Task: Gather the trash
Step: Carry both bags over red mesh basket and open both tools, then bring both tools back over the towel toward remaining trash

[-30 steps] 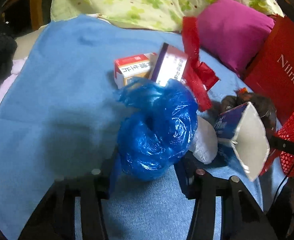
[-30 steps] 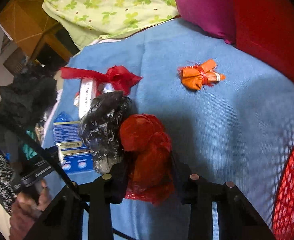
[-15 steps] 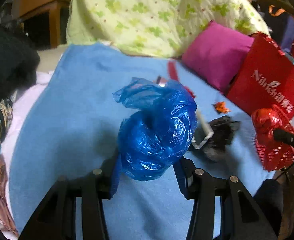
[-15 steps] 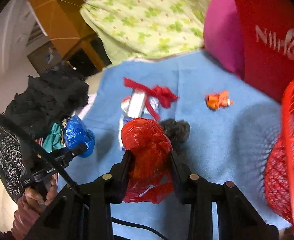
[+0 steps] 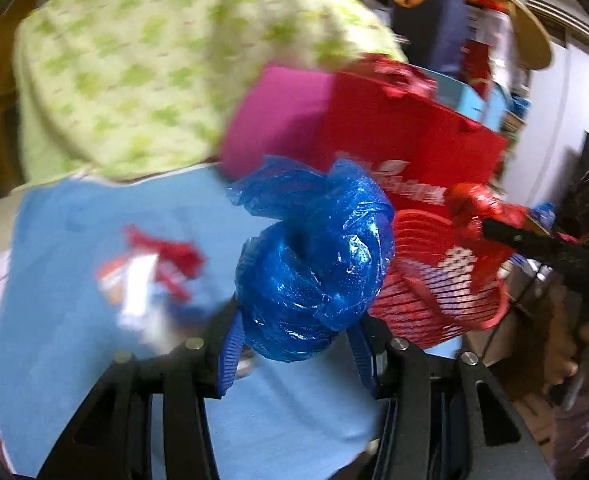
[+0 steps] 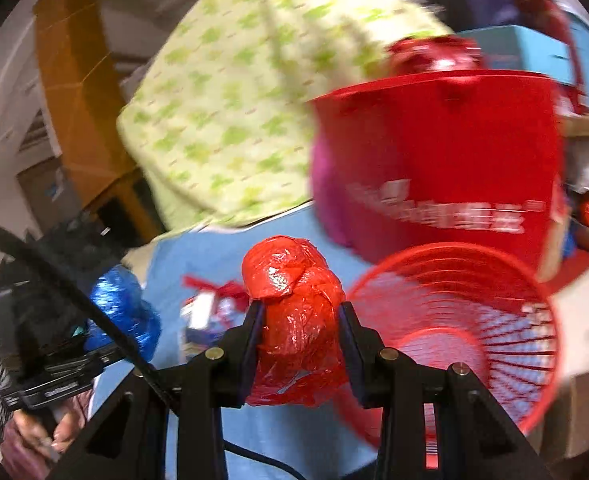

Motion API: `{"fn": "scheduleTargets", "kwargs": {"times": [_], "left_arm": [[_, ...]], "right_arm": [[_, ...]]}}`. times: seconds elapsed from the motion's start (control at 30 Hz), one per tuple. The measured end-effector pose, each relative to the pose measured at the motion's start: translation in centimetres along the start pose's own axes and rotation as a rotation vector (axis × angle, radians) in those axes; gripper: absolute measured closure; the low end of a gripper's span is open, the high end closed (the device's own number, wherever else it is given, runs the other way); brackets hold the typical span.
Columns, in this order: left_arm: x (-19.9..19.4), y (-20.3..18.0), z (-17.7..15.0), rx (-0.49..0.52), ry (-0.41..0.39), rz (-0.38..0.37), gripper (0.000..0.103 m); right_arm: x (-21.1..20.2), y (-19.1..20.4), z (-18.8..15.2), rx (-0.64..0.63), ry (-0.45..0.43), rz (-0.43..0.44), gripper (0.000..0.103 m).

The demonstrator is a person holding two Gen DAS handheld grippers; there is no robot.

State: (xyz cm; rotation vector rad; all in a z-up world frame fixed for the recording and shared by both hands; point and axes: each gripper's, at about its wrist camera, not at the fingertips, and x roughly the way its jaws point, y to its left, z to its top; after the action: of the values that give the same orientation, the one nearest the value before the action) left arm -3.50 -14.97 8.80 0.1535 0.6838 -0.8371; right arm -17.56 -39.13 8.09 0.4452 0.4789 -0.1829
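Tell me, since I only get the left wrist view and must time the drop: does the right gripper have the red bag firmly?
Observer: Yes. The right gripper has both jaws pressed on the sides of the red bag.
Operator: Anything in the basket?
Observer: The right wrist view looks into the basket; no trash shows inside.
Operator: Where's my blue bag from there?
Observer: The blue bag is far left, with the red bag between it and the basket.
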Motion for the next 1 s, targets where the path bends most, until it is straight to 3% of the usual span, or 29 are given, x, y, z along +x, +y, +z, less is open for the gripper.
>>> {"fn": "scheduleTargets", "kwargs": {"times": [0.23, 0.43, 0.5, 0.53, 0.57, 0.77, 1.0], "left_arm": [[4.6, -8.8, 3.3, 0.108, 0.040, -0.101, 0.052], [9.8, -13.7, 4.2, 0.171, 0.125, -0.110, 0.048], [11.7, -14.7, 4.2, 0.183, 0.159, -0.086, 0.043], [12.1, -15.0, 4.1, 0.185, 0.168, -0.085, 0.041], [12.4, -15.1, 4.0, 0.186, 0.179, -0.082, 0.040], [10.3, -13.0, 2.1, 0.142, 0.149, -0.051, 0.037], [4.4, -5.5, -0.7, 0.049, 0.081, 0.071, 0.034]], "right_arm": [[-1.4, -8.6, 0.1, 0.180, -0.013, -0.089, 0.064], [-1.1, -12.3, -1.1, 0.261, 0.002, -0.106, 0.062], [-1.2, -13.5, -1.6, 0.292, 0.008, -0.094, 0.050], [-1.3, -13.9, -1.7, 0.304, 0.005, -0.095, 0.039], [-1.2, -14.1, -1.7, 0.312, 0.000, -0.098, 0.034], [-2.5, -13.5, -1.2, 0.284, -0.065, -0.066, 0.034], [-3.5, -6.7, -0.1, 0.123, -0.115, 0.062, 0.034]]}}
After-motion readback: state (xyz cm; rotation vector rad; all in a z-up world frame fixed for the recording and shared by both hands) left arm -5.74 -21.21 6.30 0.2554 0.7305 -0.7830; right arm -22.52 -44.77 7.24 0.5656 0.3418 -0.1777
